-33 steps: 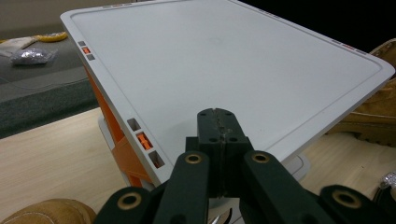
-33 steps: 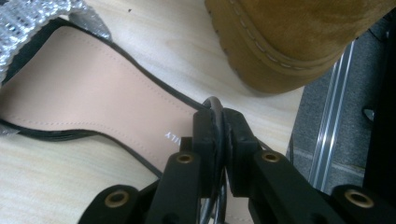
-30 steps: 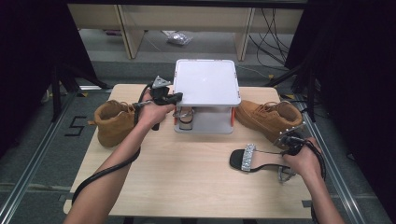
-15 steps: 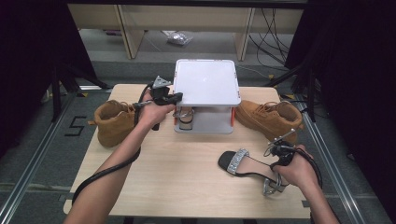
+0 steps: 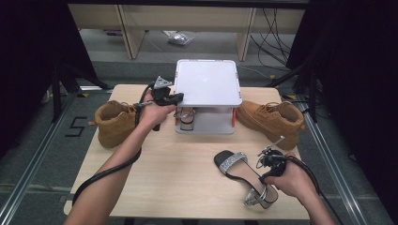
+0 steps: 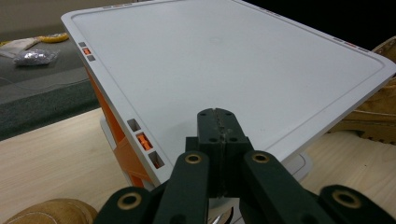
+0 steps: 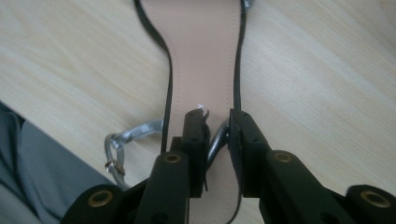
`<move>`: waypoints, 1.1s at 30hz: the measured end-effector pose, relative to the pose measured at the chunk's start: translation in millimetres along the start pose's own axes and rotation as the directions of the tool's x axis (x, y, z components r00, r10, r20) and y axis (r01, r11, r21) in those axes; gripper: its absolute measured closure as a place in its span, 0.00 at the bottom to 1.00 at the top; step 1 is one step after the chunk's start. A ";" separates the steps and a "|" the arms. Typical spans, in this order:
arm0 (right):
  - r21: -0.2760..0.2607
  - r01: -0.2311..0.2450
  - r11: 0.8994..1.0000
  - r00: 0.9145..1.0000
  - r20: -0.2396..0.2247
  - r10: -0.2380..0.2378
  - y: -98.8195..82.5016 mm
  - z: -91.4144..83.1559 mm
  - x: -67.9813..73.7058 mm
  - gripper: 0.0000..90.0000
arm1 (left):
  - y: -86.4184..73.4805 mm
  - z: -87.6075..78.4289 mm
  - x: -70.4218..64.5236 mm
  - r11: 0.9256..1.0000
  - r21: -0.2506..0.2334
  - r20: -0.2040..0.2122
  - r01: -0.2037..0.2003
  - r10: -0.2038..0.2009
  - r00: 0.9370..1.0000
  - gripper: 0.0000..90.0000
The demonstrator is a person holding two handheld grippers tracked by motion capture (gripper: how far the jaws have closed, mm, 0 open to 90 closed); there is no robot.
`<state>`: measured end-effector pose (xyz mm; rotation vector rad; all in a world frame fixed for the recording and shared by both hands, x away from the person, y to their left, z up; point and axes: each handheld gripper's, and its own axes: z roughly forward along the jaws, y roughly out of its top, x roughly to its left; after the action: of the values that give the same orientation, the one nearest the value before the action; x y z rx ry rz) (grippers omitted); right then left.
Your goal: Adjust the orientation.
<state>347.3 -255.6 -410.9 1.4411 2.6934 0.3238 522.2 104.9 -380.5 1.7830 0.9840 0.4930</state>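
Observation:
A black heeled sandal [image 5: 239, 169] with a glittery toe band lies on the wooden table at the front right, its heel toward the near edge. My right gripper [image 5: 265, 165] is at its heel end. In the right gripper view the jaws [image 7: 217, 116] stand over the tan insole [image 7: 201, 56] with the silver ankle strap [image 7: 215, 140] loose in the gap. They have just been opening and no longer pinch it. My left gripper [image 5: 178, 97] is shut on nothing, its tips [image 6: 218, 114] hovering over the left edge of the white stand's top [image 6: 233, 56].
The white-topped stand [image 5: 206, 82] with orange sides sits at the table's back middle, a second sandal [image 5: 187, 117] under it. One tan boot [image 5: 115, 122] lies to its left, another [image 5: 272, 119] to its right. Bare wood lies in the front middle.
My right hand has pulled the sandal toward the near edge and swung its heel to the front; its jaws have parted around the strap. The left hand has stayed put.

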 end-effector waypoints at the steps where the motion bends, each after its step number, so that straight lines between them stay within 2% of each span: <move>1: -0.010 0.013 1.000 1.000 -0.006 -0.013 0.1 -1.2 -1.3 0.85 | 0.0 0.0 0.0 1.000 0.000 0.000 0.000 0.000 1.000 1.00; 2: -0.010 0.013 1.000 1.000 -0.006 -0.013 0.1 -1.2 -1.3 0.85 | 0.1 0.0 0.0 1.000 0.001 -0.001 -0.001 0.001 1.000 1.00; 3: -0.038 -0.003 0.999 1.000 -0.022 0.002 1.4 -8.3 -2.3 0.80 | 0.1 -0.1 0.0 1.000 0.001 -0.001 -0.002 0.002 1.000 1.00; 5: -0.039 -0.013 0.999 1.000 -0.019 0.012 2.0 -13.8 -2.4 0.79 | 0.1 -0.1 0.1 1.000 0.001 0.000 -0.001 0.001 1.000 1.00; 6: -0.052 -0.011 0.999 1.000 0.005 0.011 3.1 -18.4 -5.2 0.76 | 0.1 0.0 0.2 1.000 0.000 0.001 -0.001 0.001 1.000 1.00; 7: -0.089 0.012 0.996 1.000 0.023 -0.010 4.2 -22.5 -6.7 0.73 | 0.0 0.0 0.2 1.000 0.000 0.002 -0.001 0.001 1.000 1.00; 8: -0.114 -0.032 0.993 0.999 0.009 0.034 6.8 -25.7 -4.9 0.70 | -0.1 0.0 0.2 1.000 -0.001 0.002 -0.001 0.001 1.000 1.00; 9: -0.133 -0.032 0.991 0.999 0.025 0.035 10.8 -27.4 -6.5 0.64 | -0.2 -0.2 0.5 1.000 0.000 0.003 -0.001 0.001 1.000 1.00; 10: -0.133 -0.032 0.991 0.999 0.025 0.035 10.8 -27.4 -6.5 0.64 | -0.2 -0.2 0.5 1.000 0.000 0.003 -0.001 0.001 1.000 1.00; 11: -0.165 0.002 0.986 1.000 0.014 0.001 16.6 -24.8 -8.8 0.58 | -0.2 -0.2 0.6 1.000 0.000 0.003 0.000 0.000 1.000 1.00; 13: -0.168 0.001 0.986 1.000 0.009 0.000 19.1 -21.6 -9.7 0.57 | -0.1 0.0 0.1 1.000 -0.001 0.001 -0.001 0.001 1.000 1.00; 14: -0.124 0.012 0.992 1.000 -0.003 -0.013 25.8 -7.7 -11.3 0.51 | 0.3 0.1 -0.1 1.000 0.002 -0.001 -0.003 0.003 1.000 1.00; 15: -0.121 0.038 0.992 0.999 -0.002 -0.038 28.0 -1.2 -13.1 0.50 | 0.3 0.1 -0.1 1.000 0.002 -0.001 -0.003 0.003 1.000 1.00; 16: -0.093 0.033 0.995 0.999 -0.013 -0.035 30.4 5.6 -12.8 0.49 | 0.1 0.0 -0.1 1.000 0.001 -0.001 -0.002 0.002 1.000 1.00; 17: -0.078 0.055 0.995 0.998 -0.023 -0.057 32.5 12.9 -14.0 0.47 | 0.0 0.0 0.0 1.000 0.000 0.000 -0.002 0.002 1.000 1.00; 20: -0.040 0.055 0.998 0.998 -0.026 -0.056 36.0 21.9 -13.0 0.47 | -0.1 -0.1 0.1 1.000 -0.001 0.000 -0.002 0.002 1.000 1.00; 22: -0.001 0.091 0.996 0.995 -0.048 -0.091 40.5 34.6 -9.7 0.43 | 0.3 0.0 0.1 1.000 0.002 0.000 -0.007 0.007 1.000 1.00; 25: 0.013 0.105 0.994 0.993 -0.054 -0.104 41.6 40.7 -7.4 0.41 | 0.1 0.0 -0.2 1.000 0.001 -0.002 -0.005 0.005 1.000 1.00; 26: 0.050 0.119 0.992 0.992 -0.051 -0.116 43.0 46.8 -7.5 0.39 | -0.1 0.0 0.0 1.000 -0.001 -0.001 -0.003 0.003 1.000 1.00; 31: 0.042 0.130 0.991 0.990 -0.056 -0.127 45.4 50.1 -5.4 0.40 | 0.2 0.1 -0.1 1.000 0.002 -0.001 -0.004 0.004 1.000 1.00; 33: 0.056 0.134 0.989 0.989 -0.065 -0.131 46.8 52.6 -3.2 0.39 | 0.4 0.0 0.0 1.000 0.003 0.000 -0.009 0.009 1.000 1.00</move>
<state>395.6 -225.1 -452.2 1.2780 2.8536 0.2845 522.4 104.8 -380.1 1.7905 0.9779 0.4978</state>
